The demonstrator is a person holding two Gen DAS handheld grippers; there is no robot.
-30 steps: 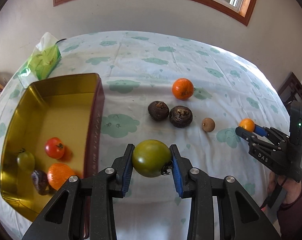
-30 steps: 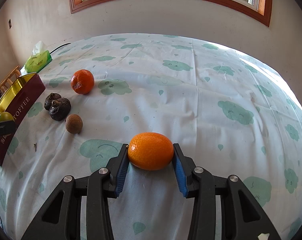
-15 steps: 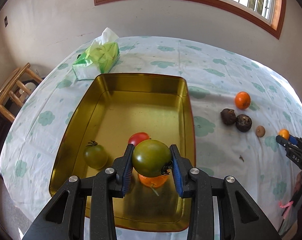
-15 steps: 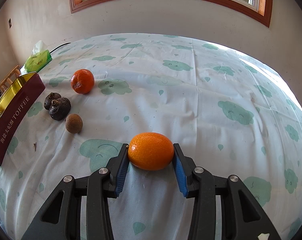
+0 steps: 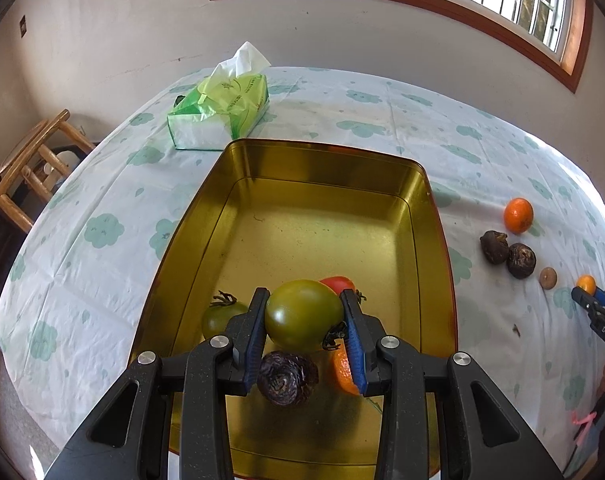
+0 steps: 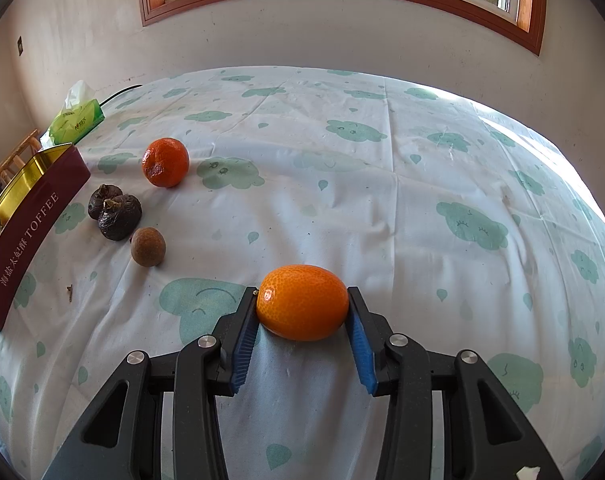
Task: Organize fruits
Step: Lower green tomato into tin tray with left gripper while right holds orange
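Both hand-held grippers grip fruit: left (image 5: pixel 304 316) a green tomato (image 5: pixel 302 314) over the tin (image 5: pixel 438 216), right (image 6: pixel 302 312) a kumquat (image 6: pixel 302 302).

The left wrist view looks steeply down along the left hand-held gripper (image 5: pixel 304 326), close above the near end of the gold tin (image 5: pixel 418 184), facing the far wall and window. The right wrist view sits low over the worktop (image 6: pixel 382 200), looking forward along the right hand-held gripper (image 6: pixel 302 312) toward the same wall. Both views share the tin (image 6: pixel 30 216), the tissue pack (image 5: pixel 222 114) (image 6: pixel 76 120), the tangerine (image 5: pixel 518 215) (image 6: pixel 165 162) and the dark fruits (image 5: pixel 508 252) (image 6: pixel 114 210); the right hand-held gripper (image 5: pixel 586 290) shows at the left view's right edge.
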